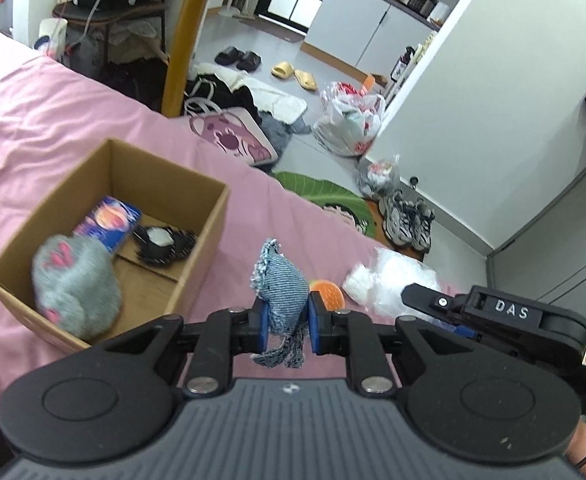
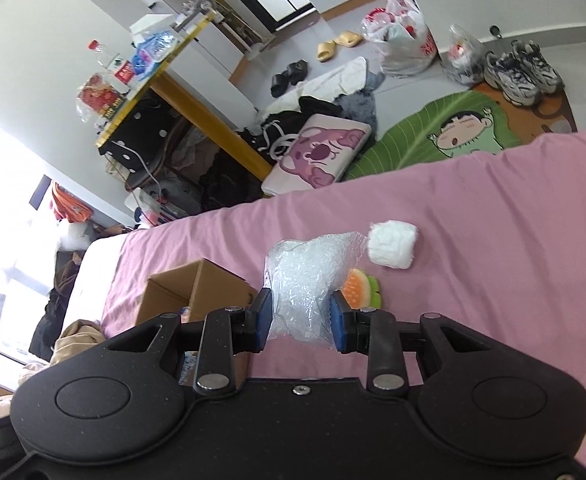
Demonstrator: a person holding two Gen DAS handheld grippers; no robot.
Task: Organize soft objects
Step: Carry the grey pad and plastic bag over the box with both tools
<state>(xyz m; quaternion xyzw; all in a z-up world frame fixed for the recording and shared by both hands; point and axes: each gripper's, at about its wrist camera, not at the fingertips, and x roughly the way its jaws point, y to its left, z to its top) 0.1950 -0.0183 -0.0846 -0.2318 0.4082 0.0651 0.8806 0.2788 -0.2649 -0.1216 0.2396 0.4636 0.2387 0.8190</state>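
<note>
Matt pink cotton-like bedsheet (image 1: 53,120), lightly creased; on it an open box of plain brown corrugated cardboard (image 1: 197,216) holding a fuzzy grey plush toy with pink felt-like patches (image 1: 75,284) and a glossy printed blue paper carton (image 1: 109,222). Left gripper (image 1: 288,322): matt black plastic with blue rubbery pads, bright metal pins, gripping a blue-and-white ribbed denim fabric piece with frayed edges (image 1: 283,284). Right gripper (image 2: 300,322), same finish, pinches a clear crinkly bubble-wrap plastic bag (image 2: 305,276), shiny, beside a white fluffy knitted cloth roll (image 2: 393,244) and an orange-and-green spongy slice-shaped toy (image 2: 363,288).
</note>
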